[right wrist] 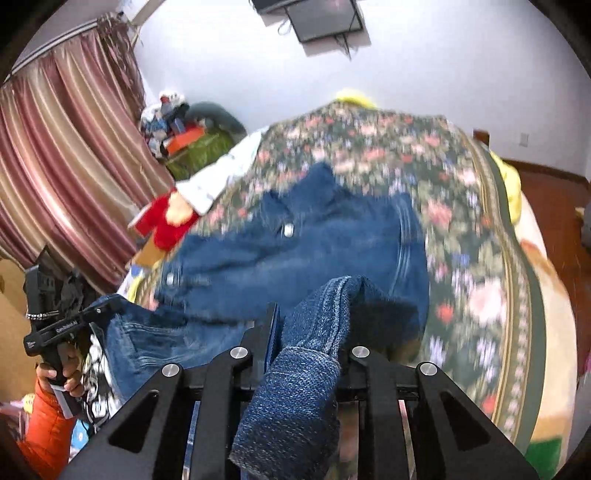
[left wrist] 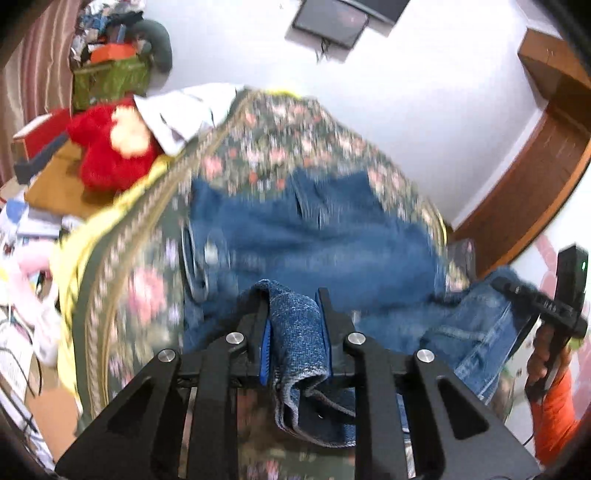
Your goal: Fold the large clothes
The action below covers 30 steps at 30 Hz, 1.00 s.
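A pair of blue jeans (left wrist: 314, 240) lies spread on a floral bedspread (left wrist: 258, 140); the jeans also show in the right wrist view (right wrist: 295, 251). My left gripper (left wrist: 295, 306) is shut on a bunched denim end that hangs back between its fingers. My right gripper (right wrist: 310, 314) is shut on another denim end, which drapes over the gripper body. Each gripper shows in the other's view, the right gripper at the right edge (left wrist: 546, 306) and the left gripper at the left edge (right wrist: 55, 332), each holding denim lifted off the near edge of the bed.
A red plush toy (left wrist: 110, 147) and white cloth (left wrist: 184, 110) lie at the bed's far left. A green box (left wrist: 110, 81) with clutter stands behind. Striped curtains (right wrist: 66, 166) hang left. A wall screen (right wrist: 325, 14) hangs above. A wooden floor (right wrist: 546, 199) shows to the right.
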Tool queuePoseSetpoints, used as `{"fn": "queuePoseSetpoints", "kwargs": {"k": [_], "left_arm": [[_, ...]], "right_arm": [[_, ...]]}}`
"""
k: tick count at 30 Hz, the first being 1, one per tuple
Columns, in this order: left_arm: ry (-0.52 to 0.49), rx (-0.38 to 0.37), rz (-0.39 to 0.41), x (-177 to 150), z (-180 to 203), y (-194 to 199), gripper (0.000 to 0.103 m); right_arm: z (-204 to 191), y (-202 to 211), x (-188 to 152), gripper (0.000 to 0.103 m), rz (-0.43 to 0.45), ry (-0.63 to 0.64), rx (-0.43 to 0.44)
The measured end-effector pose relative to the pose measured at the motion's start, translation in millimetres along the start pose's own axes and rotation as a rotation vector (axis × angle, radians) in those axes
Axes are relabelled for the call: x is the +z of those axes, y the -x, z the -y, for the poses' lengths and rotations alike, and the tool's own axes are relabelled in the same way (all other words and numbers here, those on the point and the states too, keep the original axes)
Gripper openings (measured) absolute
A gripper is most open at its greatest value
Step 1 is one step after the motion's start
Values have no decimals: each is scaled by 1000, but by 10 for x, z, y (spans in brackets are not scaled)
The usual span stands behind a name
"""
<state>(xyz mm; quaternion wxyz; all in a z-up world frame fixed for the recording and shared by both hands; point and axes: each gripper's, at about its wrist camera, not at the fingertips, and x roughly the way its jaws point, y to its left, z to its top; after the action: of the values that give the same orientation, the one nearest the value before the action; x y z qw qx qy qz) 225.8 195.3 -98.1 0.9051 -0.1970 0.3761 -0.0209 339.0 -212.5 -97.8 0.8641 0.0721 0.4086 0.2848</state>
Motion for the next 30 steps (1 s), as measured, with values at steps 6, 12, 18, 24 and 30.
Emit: {"fn": "queuePoseSetpoints", "kwargs": {"k": [6,12,18,24,30], "left_arm": [[120,66,76,647,-435,-264,20],[218,142,-9,1011,-786,-1017,20],[262,210,-115,1040,-1078,-1732,21],[231,225,-165,888,-1236,-2024,23],[247,216,-191,907,-1277,-2032,23]], "right_arm": [[273,-407,660,17,37,-74,-50],[536,-1158,1092,17,-31,-155,-104],[851,-1912,1179,17,-157,-181,-144],[1234,-2158,960,18,-244,-225,-28],[1419,-1834,1003,18,-255,-317,53]]}}
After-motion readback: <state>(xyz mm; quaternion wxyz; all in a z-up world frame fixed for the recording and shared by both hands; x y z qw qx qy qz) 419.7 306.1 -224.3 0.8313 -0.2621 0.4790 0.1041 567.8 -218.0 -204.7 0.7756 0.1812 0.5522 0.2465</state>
